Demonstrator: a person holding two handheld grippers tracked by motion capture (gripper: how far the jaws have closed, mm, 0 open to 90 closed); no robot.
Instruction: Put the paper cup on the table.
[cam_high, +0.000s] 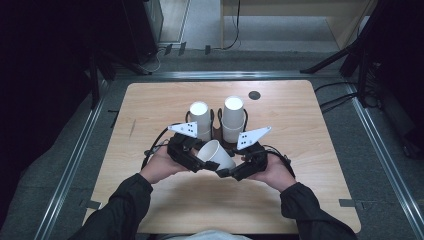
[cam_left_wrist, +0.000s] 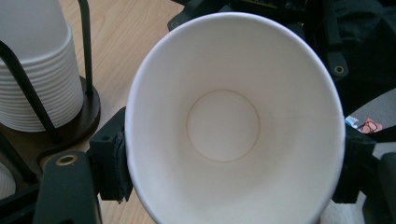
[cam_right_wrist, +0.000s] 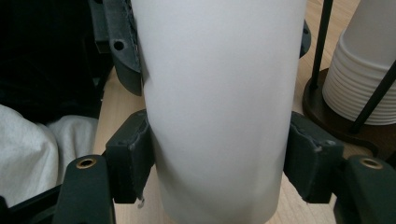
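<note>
Both grippers are holding one paper cup (cam_high: 216, 154) on its side above the near middle of the bench (cam_high: 150, 110). The left gripper (cam_high: 196, 159) is clamping the rim, the right gripper (cam_high: 226, 172) is grasping the base end, probably to steady it between hands. Cup stacks (cam_high: 200, 120) are sitting just beyond in their holder.

A plain white paper cup (cam_high: 216, 154), black hand-held grippers, and a light wood-grain table (cam_high: 300, 130).
</note>
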